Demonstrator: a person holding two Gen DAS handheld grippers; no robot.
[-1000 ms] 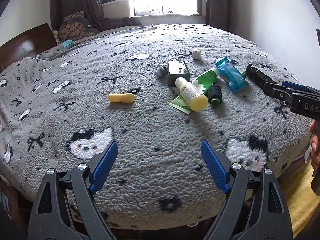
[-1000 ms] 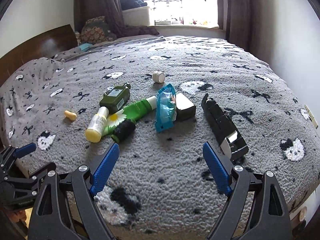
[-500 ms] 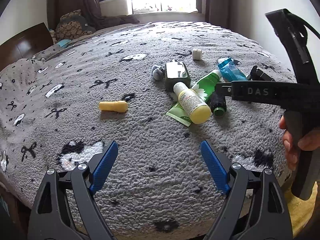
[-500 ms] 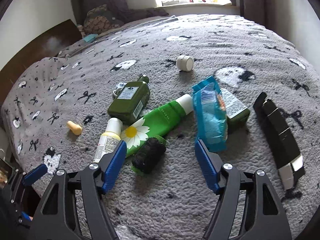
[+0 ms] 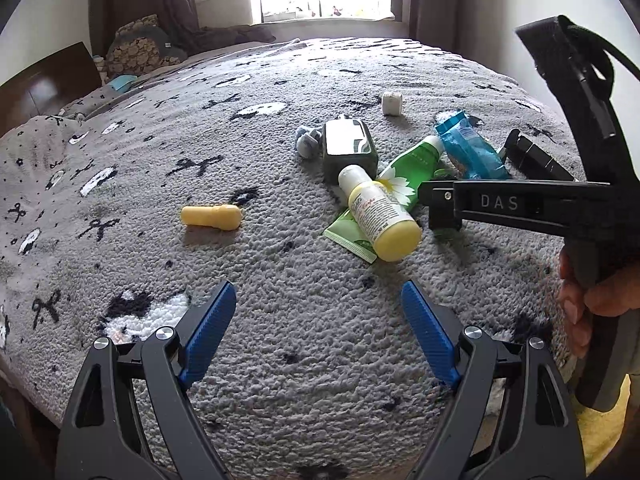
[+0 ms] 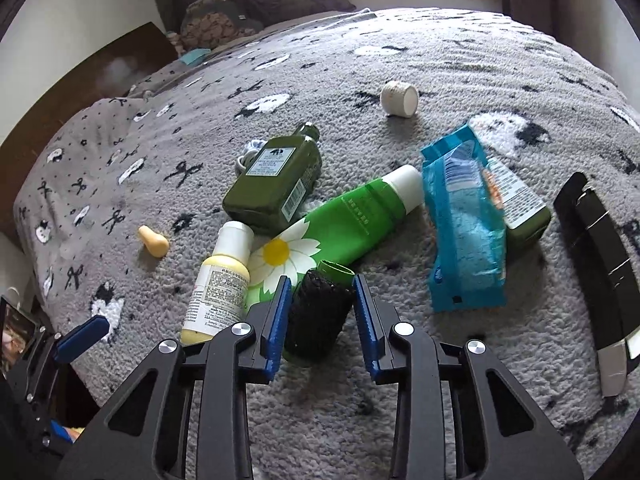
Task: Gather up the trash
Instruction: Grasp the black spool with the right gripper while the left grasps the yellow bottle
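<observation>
Black and bumpy, the small round bottle with the green open end (image 6: 318,312) lies on its side on the fuzzy grey bed blanket (image 6: 460,60). It sits right in front of the green daisy tube (image 6: 340,224), touching it. The right gripper (image 6: 320,314) has its blue fingers (image 6: 276,320) on both sides of the black bottle. The left finger looks like it touches the bottle; on the other side a thin gap shows. So the fingers are nearly closed but I do not think they squeeze it yet.

What could go wrong? The bottle is round, so it may roll or pop out forward if the fingers pinch it off-centre. The left finger is just beside the daisy tube and the pale yellow bottle with the white cap (image 6: 218,280), so it could catch or drag them along. The soft blanket may also let the bottle sink and tip.

The left gripper (image 5: 318,330) hangs over bare blanket on the near side of the daisy tube, fingers wide apart and holding nothing.

Half a second ago the right fingers were wide open and farther back from the black bottle. Now they have come down around it and narrowed. The left gripper has hardly moved.
</observation>
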